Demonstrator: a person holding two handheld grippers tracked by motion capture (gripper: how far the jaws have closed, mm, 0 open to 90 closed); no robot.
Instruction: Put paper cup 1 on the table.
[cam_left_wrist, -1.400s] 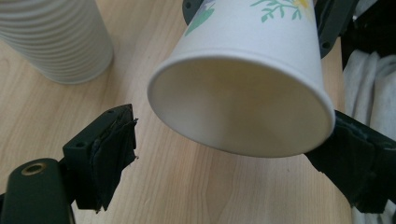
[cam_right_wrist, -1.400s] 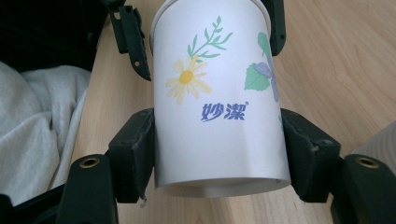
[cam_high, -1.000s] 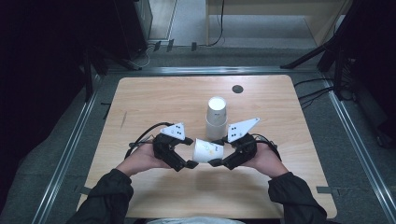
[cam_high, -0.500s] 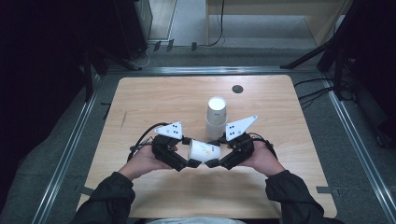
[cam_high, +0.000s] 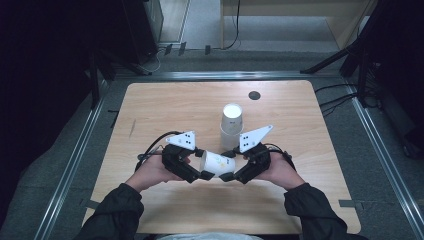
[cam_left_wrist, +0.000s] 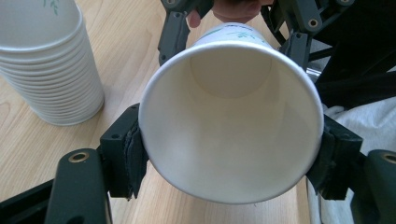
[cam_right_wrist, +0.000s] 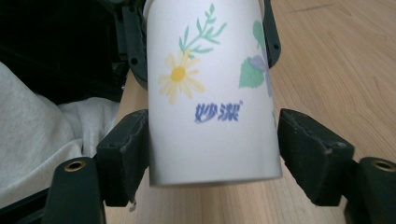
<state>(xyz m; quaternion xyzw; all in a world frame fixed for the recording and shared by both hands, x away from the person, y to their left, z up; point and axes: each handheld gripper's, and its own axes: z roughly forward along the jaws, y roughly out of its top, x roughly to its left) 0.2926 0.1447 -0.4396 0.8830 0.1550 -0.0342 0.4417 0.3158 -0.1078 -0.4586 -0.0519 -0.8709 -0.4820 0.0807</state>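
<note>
Beneath both grippers lies the wooden table (cam_high: 165, 107). Just beyond them stands a stack of paper cups (cam_high: 231, 125), upside down. Between the two grippers, lying on its side above the tabletop, is a single paper cup (cam_high: 216, 162). The left gripper (cam_high: 204, 175) has just been closing its jaws and now clamps the cup at its wide rim, pads pressed on both sides. The right gripper (cam_high: 226, 176) has just been opening; its jaws flank the cup's narrow end, one pad close against it, the other clearly apart.
</note>
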